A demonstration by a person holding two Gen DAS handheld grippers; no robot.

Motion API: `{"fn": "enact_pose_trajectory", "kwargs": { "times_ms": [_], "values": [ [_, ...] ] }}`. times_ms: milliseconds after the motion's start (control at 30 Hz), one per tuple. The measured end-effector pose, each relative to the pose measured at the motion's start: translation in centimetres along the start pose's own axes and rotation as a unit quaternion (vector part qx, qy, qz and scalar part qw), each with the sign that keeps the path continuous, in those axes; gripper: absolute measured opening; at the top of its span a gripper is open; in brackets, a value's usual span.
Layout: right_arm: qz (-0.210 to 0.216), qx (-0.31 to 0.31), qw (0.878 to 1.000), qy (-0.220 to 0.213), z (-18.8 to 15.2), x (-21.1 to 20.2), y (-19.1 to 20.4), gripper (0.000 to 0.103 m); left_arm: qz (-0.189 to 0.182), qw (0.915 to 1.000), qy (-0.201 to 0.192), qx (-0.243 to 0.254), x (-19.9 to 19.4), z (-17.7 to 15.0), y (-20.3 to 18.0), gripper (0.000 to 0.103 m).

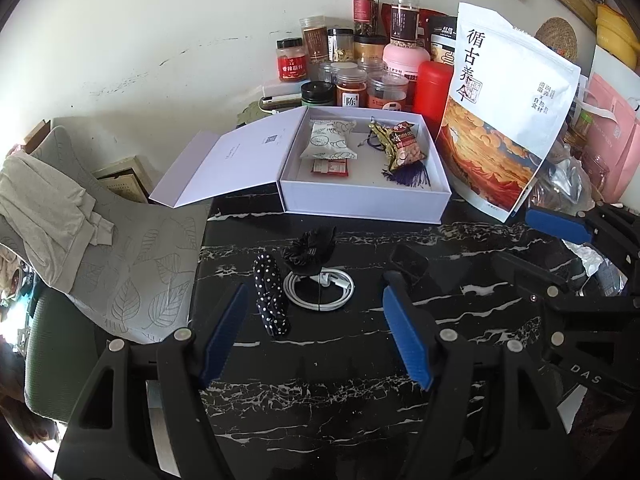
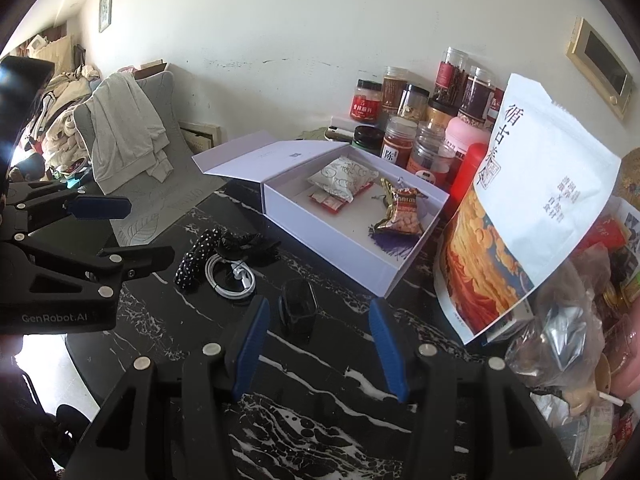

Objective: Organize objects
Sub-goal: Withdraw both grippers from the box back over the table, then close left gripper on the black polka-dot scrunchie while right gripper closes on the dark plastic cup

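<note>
An open white box (image 1: 360, 200) (image 2: 336, 232) stands on the black marble table (image 1: 360, 360). It holds a white packet (image 1: 328, 140), a red sachet (image 1: 330, 168) and a peanut snack bag (image 1: 402, 148) on a purple tassel. In front lie a polka-dot hair band (image 1: 270, 296) (image 2: 198, 256), a black scrunchie (image 1: 310, 252), a coiled white cable (image 1: 320, 286) (image 2: 232, 276) and a small black case (image 1: 410, 262) (image 2: 298, 308). My left gripper (image 1: 316, 332) is open over the band and cable. My right gripper (image 2: 320, 344) is open just before the black case.
Many spice jars (image 1: 352, 68) and a red canister (image 1: 432, 88) crowd the wall behind the box. A big white pouch (image 1: 504, 108) (image 2: 532, 208) leans at the right with plastic bags. A chair with grey cloth (image 1: 52, 208) stands left of the table.
</note>
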State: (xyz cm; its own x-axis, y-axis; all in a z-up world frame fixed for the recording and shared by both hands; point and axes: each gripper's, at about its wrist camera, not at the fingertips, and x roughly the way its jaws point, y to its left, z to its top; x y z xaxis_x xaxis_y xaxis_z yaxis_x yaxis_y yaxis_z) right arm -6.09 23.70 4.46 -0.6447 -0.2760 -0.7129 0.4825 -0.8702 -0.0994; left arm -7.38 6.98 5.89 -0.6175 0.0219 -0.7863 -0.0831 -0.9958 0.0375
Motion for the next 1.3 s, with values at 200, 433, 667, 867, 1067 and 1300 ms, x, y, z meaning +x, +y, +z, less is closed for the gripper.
{"fn": "enact_pose_trajectory", "kwargs": {
  "times_ms": [200, 433, 667, 867, 1067, 1300],
  "values": [
    [0.012, 0.002, 1.0, 0.007, -1.4, 0.9, 0.4, 0.053, -0.007, 0.9999, 0.012, -0.01, 1.3, -1.7, 0.3, 0.069],
    [0.012, 0.013, 1.0, 0.016, -2.6, 2.7, 1.0, 0.052, 0.002, 0.9992, 0.03, -0.025, 3.7, -3.4, 1.2, 0.069],
    [0.029, 0.026, 0.999, 0.026, -3.4, 5.0, 1.4, 0.053, 0.005, 0.9988, 0.039, -0.03, 5.9, -4.5, 2.4, 0.069],
    [0.033, 0.039, 0.998, 0.039, -3.6, 7.2, 1.0, 0.053, -0.005, 0.9978, 0.046, -0.047, 8.2, -4.8, 3.7, 0.068],
    [0.038, 0.043, 0.997, 0.051, -3.5, 9.3, 0.8, 0.053, -0.012, 0.9965, 0.061, -0.056, 10.7, -5.1, 4.5, 0.068],
    [0.041, 0.063, 0.996, 0.053, -3.0, 11.4, 0.0, 0.053, -0.007, 0.9951, 0.073, -0.066, 13.3, -5.3, 5.7, 0.056]
  ]
}}
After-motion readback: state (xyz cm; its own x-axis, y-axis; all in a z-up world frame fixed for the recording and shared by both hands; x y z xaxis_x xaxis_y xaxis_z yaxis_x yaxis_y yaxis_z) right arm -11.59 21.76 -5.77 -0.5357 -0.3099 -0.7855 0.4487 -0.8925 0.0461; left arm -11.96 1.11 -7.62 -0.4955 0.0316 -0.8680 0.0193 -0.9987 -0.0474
